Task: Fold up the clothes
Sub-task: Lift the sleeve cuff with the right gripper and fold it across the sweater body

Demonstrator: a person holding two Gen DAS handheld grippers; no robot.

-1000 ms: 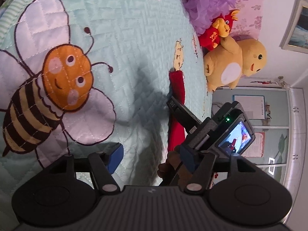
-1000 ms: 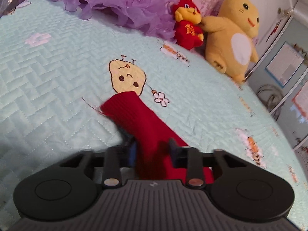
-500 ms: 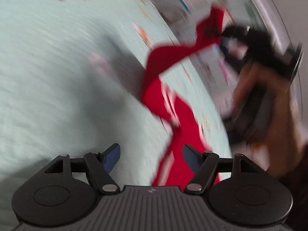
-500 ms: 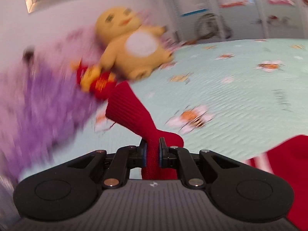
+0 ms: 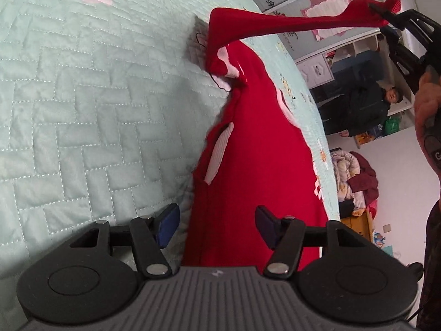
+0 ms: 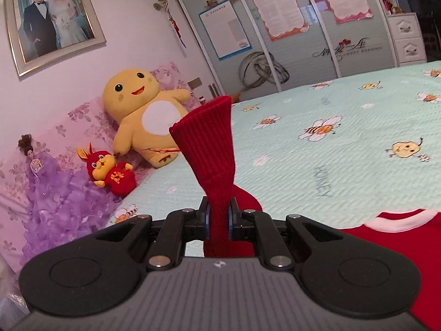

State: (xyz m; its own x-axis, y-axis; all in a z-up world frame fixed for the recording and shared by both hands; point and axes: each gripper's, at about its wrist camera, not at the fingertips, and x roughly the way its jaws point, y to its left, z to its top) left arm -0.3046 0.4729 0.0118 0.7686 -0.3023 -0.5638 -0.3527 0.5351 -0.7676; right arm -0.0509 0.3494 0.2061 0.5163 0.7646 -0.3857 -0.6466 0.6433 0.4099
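Only my left view shows the whole red knitted sweater with white stripes (image 5: 256, 149) lying flat on the pale green quilted bed cover (image 5: 82, 110), low and middle in the frame. My left gripper (image 5: 217, 226) is wide apart above its hem. My right gripper (image 6: 218, 220) is squeezed on the sleeve cuff (image 6: 212, 138), which sticks up mid-frame.

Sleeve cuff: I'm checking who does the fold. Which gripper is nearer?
Right. The right gripper is shut on the sleeve; the left gripper hangs open, far from the cuff.
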